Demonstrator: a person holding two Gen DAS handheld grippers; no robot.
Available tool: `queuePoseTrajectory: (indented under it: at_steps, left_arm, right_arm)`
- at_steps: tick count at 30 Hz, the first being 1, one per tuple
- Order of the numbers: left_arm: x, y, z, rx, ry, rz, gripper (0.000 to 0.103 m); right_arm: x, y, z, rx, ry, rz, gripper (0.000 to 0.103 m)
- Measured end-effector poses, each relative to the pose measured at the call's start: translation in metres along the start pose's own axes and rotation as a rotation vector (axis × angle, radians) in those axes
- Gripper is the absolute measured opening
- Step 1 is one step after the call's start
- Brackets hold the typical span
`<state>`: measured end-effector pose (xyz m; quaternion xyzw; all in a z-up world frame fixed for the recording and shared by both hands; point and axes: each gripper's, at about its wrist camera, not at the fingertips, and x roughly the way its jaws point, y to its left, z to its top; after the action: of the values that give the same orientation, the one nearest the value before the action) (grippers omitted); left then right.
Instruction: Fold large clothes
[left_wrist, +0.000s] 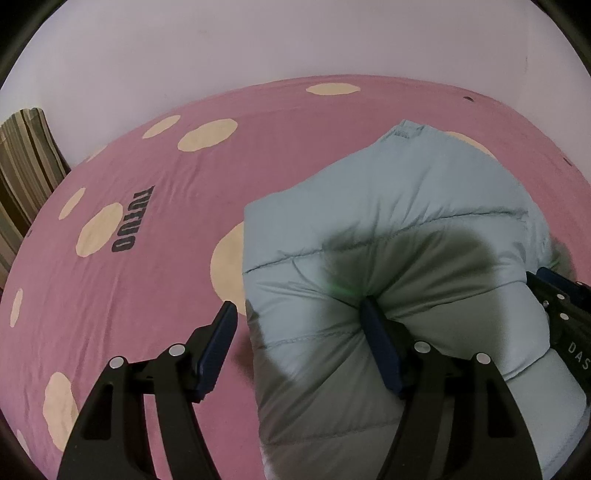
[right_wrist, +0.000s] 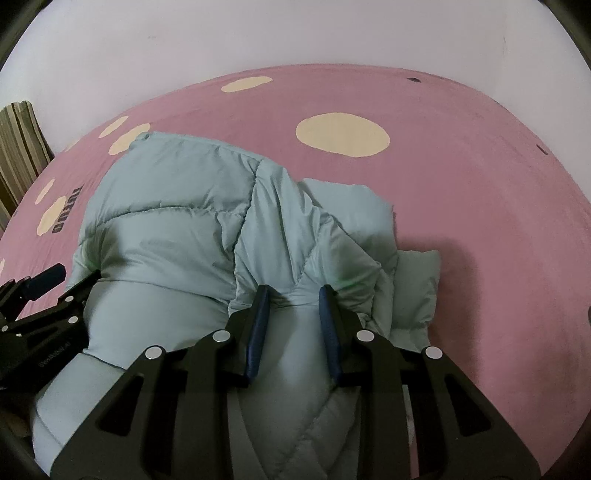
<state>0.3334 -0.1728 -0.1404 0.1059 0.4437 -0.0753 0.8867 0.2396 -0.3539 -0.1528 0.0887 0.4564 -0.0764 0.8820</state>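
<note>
Two hand-held grippers work over one pale blue-green puffer jacket, which lies bunched on a pink bed sheet with cream spots and dark lettering. At the far left edge of both views a striped cloth hangs beside the bed, against the pale wall.

Next comes the left hand-held gripper, its jaws spread wide. Its left finger hangs over bare sheet just off the jacket's edge, while its right finger presses into the padded fabric; the jacket's left border lies between the two fingers, but they are not clenched on it, so it counts as released.

Further right, the right hand-held gripper has its blue pads drawn close together, pinching a raised ridge of the quilted jacket between them. Fabric puckers around the pads. To the right of that grip a loose fold of the jacket spills onto the sheet. No container is in sight; the jacket rests directly on the bed.
</note>
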Motion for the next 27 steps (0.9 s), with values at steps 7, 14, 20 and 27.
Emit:
queuePoseTrajectory:
  at_steps: [7,14,20,27]
  left_arm:
    - [0.007,0.0,-0.001,-0.007,0.0,-0.009,0.069]
    - [0.011,0.001,-0.003,-0.017,-0.009,-0.019,0.069]
    - [0.013,0.004,-0.004,-0.033,-0.013,-0.039,0.07]
    - [0.009,0.002,-0.002,-0.015,-0.013,-0.022,0.069]
  right_arm:
    - [0.004,0.0,0.0,-0.005,-0.014,-0.008,0.027]
    - [0.006,-0.001,-0.004,-0.005,-0.024,-0.01,0.027]
    - [0.008,-0.002,-0.007,-0.003,-0.033,-0.01,0.027]
    - [0.005,0.0,-0.006,-0.017,-0.041,-0.023,0.028]
